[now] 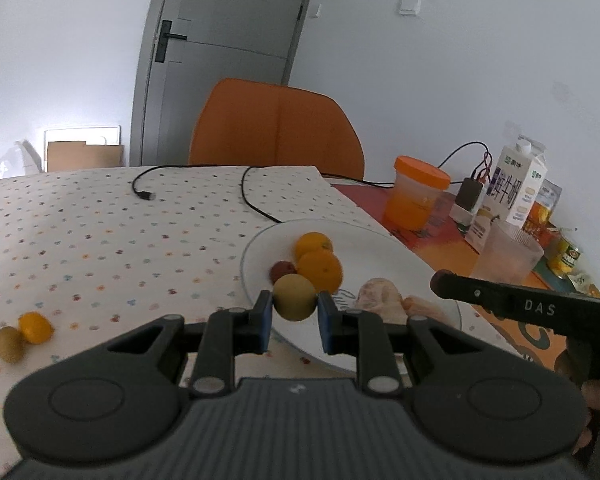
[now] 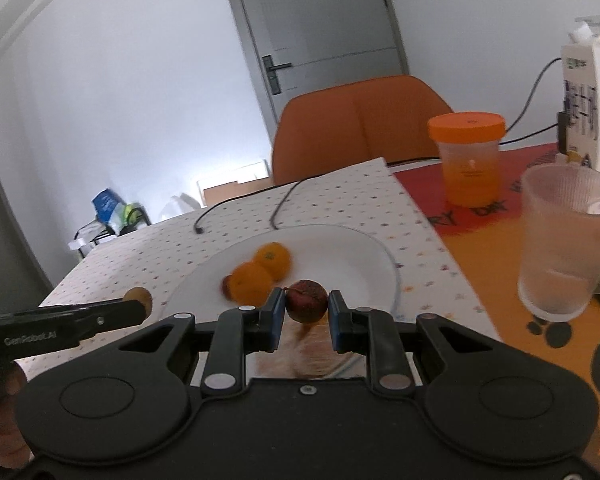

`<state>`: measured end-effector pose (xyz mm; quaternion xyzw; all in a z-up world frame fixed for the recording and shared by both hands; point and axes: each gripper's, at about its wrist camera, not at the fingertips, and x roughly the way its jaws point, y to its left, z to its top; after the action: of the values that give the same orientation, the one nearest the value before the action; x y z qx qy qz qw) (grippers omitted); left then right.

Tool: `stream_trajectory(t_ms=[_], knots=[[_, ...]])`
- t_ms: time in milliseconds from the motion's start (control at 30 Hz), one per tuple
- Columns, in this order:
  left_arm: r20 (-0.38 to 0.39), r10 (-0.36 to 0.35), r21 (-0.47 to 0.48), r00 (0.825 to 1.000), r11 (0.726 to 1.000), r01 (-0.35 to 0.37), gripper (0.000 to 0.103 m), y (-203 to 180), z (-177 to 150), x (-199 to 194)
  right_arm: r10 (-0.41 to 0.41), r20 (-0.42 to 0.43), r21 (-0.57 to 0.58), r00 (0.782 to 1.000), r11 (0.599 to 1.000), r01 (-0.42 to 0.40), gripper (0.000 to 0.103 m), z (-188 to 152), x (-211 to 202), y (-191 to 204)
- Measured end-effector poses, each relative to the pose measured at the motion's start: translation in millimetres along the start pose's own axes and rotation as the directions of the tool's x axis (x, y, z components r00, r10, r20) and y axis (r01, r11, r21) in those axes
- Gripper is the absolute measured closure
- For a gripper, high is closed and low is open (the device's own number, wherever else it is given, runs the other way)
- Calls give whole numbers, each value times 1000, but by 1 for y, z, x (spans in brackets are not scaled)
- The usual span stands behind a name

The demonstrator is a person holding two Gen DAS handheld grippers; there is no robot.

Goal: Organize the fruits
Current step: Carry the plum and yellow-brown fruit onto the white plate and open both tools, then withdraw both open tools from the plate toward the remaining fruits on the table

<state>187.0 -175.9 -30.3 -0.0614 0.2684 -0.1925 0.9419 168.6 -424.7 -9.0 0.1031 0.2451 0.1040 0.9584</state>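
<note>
The tabletop (image 1: pixel 100 220) was seen under a dotted cloth, with a white plate (image 1: pixel 380 240) at its 3 o'clock side. Two oranges (image 1: pixel 320 266) were already laid on the plate. The left tool (image 1: pixel 294 314) was clamped on a yellow-green fruit (image 1: pixel 295 297) over the rim, the right tool (image 2: pixel 305 314) on a dark red fruit (image 2: pixel 306 300). Delivery appeared in hand; lowering and release were judged next.

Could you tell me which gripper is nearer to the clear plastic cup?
Right. The right gripper, holding a dark red fruit over the plate, has the cup just off to its right; the left gripper is farther left.
</note>
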Motion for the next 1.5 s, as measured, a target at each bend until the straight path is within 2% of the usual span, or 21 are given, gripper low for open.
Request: stream_trajectory(t_ms=[333,567,667,767,933,1067,1133,1233,1500], knots=[[-13,-6,-11,1000,1000,6,81,-8,-2,17,-37,-3,-4,999,999,37,81,5,6,-14],[-8,13,-25,1000,1000,-13,77,0,-1,11,-50,-3,-19,999,999,50,81,10,15,-12],[-10,30,-40,999,999,-31,76,8,0,6,-44,7,-25,999,999,45,73,12,18,-8],[-9,49,-57,999,997,-50,66,16,0,1,-39,10,-33,999,999,39,67,13,17,-3],[3,82,-66,997,994,-82,45,26,-2,-10,-17,2,-35,1000,999,17,60,12,15,8],[5,110,-75,994,991,-109,36,33,-3,-18,0,-6,-38,1000,999,0,55,8,11,18],[9,131,-81,991,988,-130,20,37,-3,-22,9,-10,-34,1000,999,-10,51,7,10,22],[18,162,-91,987,983,-159,10,42,-4,-29,23,-12,-34,1000,999,-23,44,5,8,29],[11,204,-127,979,971,-201,7,59,-8,-47,63,-20,-60,998,996,-64,21,0,4,53]])
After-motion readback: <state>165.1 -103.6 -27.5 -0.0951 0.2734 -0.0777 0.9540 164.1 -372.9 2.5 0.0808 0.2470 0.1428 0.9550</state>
